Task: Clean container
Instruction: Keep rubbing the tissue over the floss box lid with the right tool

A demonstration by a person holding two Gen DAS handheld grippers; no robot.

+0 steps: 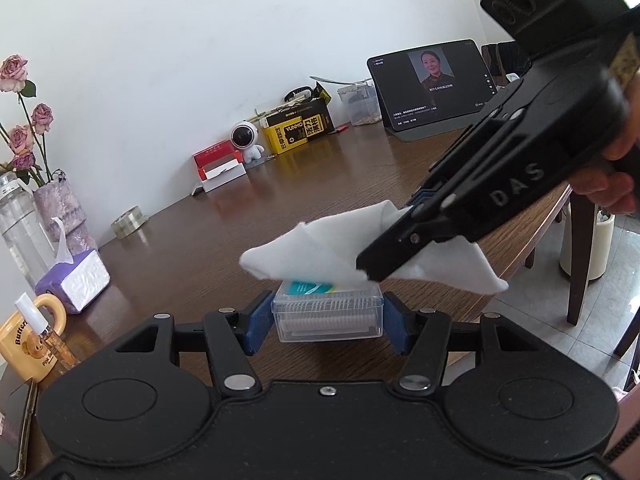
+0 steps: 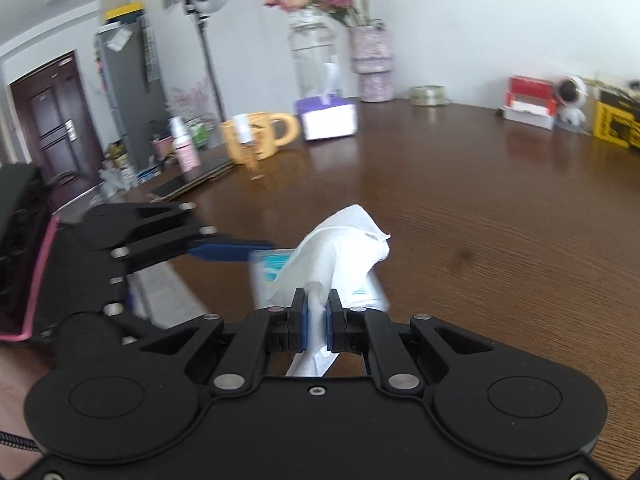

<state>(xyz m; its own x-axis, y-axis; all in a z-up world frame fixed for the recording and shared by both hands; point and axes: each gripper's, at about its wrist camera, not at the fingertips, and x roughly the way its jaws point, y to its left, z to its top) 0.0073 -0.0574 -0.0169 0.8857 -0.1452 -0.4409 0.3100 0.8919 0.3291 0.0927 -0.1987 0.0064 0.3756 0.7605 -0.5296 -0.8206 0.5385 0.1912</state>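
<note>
Container [image 1: 327,312], a clear plastic box, sits clamped between the blue pads of your left gripper [image 1: 326,318] above the bench [image 1: 224,220]. Your right gripper [image 2: 317,320] pinches a white tissue [image 2: 340,248] over its lid.

Clear glossy plastic container [image 1: 327,314], soft matt white cloth [image 1: 320,246], glossy wood table [image 1: 248,216].

I see a small clear rectangular plastic container [image 1: 327,314] with a teal and white label on its lid, packed with a row of thin white sticks. It sits level above the brown wooden table, clamped at both short ends. A white folded cleaning wipe [image 1: 320,248] lies draped over its lid, pinched at one bunched end, corners fanning outward.
</note>
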